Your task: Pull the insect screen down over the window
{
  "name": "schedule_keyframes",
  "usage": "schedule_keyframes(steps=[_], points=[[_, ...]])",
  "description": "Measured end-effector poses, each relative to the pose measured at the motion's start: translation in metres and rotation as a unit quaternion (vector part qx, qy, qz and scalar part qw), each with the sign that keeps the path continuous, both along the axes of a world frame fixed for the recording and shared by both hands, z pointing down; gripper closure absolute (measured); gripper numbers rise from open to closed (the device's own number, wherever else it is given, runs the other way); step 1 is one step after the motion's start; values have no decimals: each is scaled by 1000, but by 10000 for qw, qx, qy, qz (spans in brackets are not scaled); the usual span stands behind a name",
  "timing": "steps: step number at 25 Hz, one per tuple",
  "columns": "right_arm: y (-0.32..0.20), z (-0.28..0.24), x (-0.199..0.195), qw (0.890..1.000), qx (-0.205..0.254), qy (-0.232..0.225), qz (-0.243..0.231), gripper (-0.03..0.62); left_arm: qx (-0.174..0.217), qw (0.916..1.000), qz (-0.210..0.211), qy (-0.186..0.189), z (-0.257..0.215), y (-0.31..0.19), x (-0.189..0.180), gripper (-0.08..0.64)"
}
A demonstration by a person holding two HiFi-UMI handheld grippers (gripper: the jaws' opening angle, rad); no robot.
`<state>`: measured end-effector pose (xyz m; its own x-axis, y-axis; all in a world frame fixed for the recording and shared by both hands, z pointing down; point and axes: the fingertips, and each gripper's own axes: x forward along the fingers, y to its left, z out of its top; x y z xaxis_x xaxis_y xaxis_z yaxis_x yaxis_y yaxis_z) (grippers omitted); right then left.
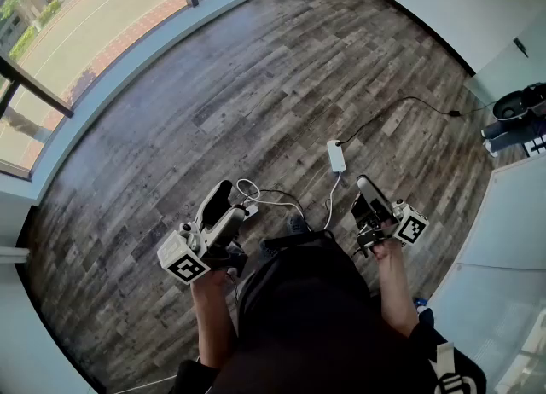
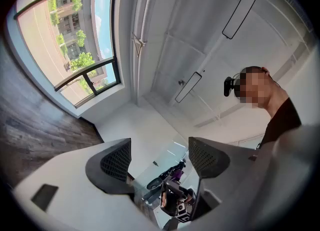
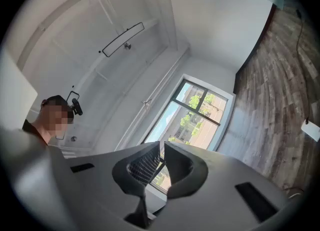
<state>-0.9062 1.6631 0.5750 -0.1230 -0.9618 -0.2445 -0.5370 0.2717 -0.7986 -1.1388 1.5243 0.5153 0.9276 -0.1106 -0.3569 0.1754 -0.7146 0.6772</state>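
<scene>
A wood-plank floor [image 1: 256,85] stretches ahead of the left tool [image 1: 220,196]; a daylit window [image 1: 85,8] lies beyond its left, a white wall [image 1: 426,0] far right.

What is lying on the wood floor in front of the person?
A white power adapter, white cables and a black cable. The person's torso hides the floor nearer them.

The head camera looks steeply down on the floor [image 1: 281,85], with the left gripper [image 1: 223,194] and right gripper [image 1: 367,188] close below. Each gripper camera sits just behind its jaws, tilted upward. Both share the window [image 2: 75,40] and ceiling [image 2: 210,60] beyond the jaws.
</scene>
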Motion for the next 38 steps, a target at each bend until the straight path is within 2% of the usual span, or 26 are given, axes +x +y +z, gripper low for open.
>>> schedule_keyframes(steps=[6, 8, 10, 14, 20, 22, 25, 27, 28, 30, 31, 32, 33, 34, 35, 36, 37, 38], points=[[4, 4, 3, 9998, -28, -194, 51, 560, -73, 9999, 85, -91, 1, -6, 10, 181], [2, 3, 9, 9998, -96, -98, 113, 560, -101, 9998, 163, -110, 3, -6, 19, 181], [-2, 3, 13, 9998, -138, -22, 134, 563, -180, 9995, 228, -135, 7, -9, 26, 181], [-27, 12, 32, 9996, -197, -215, 10, 563, -138, 9991, 179, -350, 9, -28, 43, 181], [-130, 22, 98, 9996, 5, -237, -162, 561, 39, 9967, -313, -749, 21, -103, 82, 181], [-171, 33, 126, 9996, -57, -194, -215, 561, -13, 9952, -420, -883, 32, -140, 113, 181], [-210, 72, 185, 9975, -584, -395, -40, 561, -215, 9925, -319, -1163, 47, -180, 180, 181], [-221, 113, 244, 9891, -1099, -895, 391, 561, -282, 9902, -205, -1354, 49, -202, 231, 181], [-224, 136, 276, 9806, -1344, -1266, 655, 561, -285, 9897, -196, -1392, 46, -213, 254, 181], [-224, 177, 328, 9564, -1836, -1982, 1113, 561, -231, 9900, -202, -1373, 36, -232, 293, 181], [-222, 191, 347, 9458, -2102, -2131, 1258, 561, -180, 9902, -195, -1371, 33, -240, 309, 181], [-221, 199, 363, 9415, -2338, -2043, 1311, 561, -128, 9899, -187, -1397, 33, -247, 325, 181], [-224, 199, 374, 9446, -2489, -1724, 1263, 561, -90, 9892, -179, -1449, 35, -254, 340, 181], [-232, 189, 381, 9533, -2485, -1298, 1128, 561, -68, 9883, -164, -1512, 37, -261, 353, 181], [-244, 171, 382, 9659, -2236, -935, 915, 561, -45, 9875, -136, -1571, 39, -267, 366, 181], [-257, 149, 382, 9788, -1802, -701, 674, 561, -1, 9868, -97, -1620, 41, -273, 377, 181], [-268, 129, 385, 9873, -1400, -549, 513, 561, 78, 9860, -49, -1663, 41, -278, 388, 183], [-274, 114, 393, 9914, -1141, -433, 479, 561, 189, 9852, -4, -1702, 41, -284, 400, 183]])
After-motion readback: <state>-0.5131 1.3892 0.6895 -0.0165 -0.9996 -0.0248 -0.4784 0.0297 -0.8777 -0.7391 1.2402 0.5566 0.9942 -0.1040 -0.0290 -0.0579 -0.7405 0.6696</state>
